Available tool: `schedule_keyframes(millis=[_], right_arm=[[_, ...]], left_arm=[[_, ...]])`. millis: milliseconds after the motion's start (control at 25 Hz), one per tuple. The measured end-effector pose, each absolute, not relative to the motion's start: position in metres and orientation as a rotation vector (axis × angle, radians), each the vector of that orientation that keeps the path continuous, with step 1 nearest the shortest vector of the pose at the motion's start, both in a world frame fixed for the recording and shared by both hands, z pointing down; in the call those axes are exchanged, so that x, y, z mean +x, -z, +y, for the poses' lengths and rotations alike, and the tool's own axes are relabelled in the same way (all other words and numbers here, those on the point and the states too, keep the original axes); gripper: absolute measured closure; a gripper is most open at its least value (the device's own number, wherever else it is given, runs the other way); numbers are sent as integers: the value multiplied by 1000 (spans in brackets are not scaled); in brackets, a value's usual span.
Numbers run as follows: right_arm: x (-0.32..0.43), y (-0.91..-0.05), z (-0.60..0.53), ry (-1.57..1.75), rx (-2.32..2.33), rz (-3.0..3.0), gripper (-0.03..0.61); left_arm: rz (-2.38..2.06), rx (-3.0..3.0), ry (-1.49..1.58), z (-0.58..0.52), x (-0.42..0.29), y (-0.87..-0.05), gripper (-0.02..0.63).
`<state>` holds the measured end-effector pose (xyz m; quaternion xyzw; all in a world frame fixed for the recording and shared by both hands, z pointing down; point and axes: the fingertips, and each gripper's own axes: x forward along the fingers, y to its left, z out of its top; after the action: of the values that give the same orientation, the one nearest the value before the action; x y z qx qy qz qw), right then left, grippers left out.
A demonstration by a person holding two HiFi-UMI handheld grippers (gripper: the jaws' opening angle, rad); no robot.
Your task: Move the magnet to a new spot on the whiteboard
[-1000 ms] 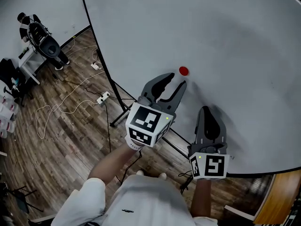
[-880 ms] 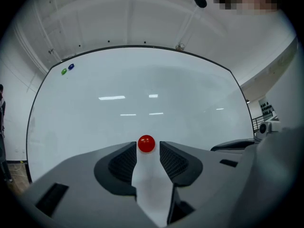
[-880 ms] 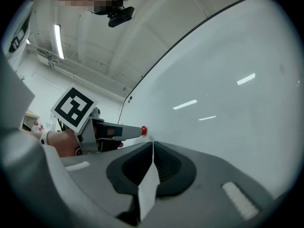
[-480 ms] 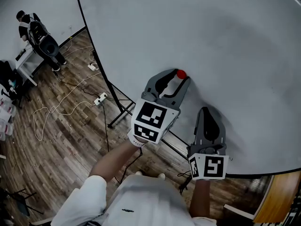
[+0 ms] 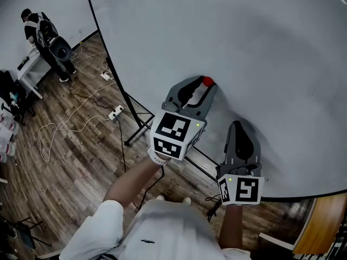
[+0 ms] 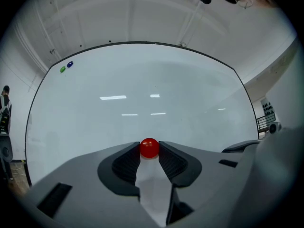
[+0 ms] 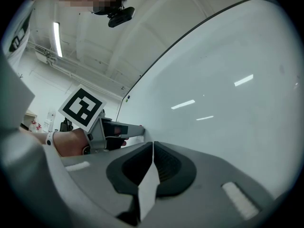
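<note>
Magnet (image 6: pixel 149 147), red, on whiteboard (image 6: pixel 142 89) between left gripper's (image 5: pixel 204 84) just-closing jaws.

Wooden floor (image 5: pixel 65 167), white power strip (image 5: pixel 116 113), person (image 5: pixel 40 31) beside white table (image 5: pixel 31 75)

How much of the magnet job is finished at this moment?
Done: the left claw is at the magnet on the whiteboard. In hand: its jaws have just been closing, and the pads touch the magnet on both sides. Left: carry it to a new spot and release it. The right claw is shut and empty.
</note>
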<state>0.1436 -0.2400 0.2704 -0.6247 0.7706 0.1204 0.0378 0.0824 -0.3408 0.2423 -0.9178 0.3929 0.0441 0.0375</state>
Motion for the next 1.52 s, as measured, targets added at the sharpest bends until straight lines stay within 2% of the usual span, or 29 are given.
schedule_keyframes(millis=[1000, 1520], right_arm=[[129, -273, -197, -349, -1949, 2355, 574], [140, -286, -177, -324, -2030, 2308, 574]], left_arm=[[1252, -2784, -127, -265, 27, -255, 490], [1281, -2833, -109, -238, 11, -287, 490]])
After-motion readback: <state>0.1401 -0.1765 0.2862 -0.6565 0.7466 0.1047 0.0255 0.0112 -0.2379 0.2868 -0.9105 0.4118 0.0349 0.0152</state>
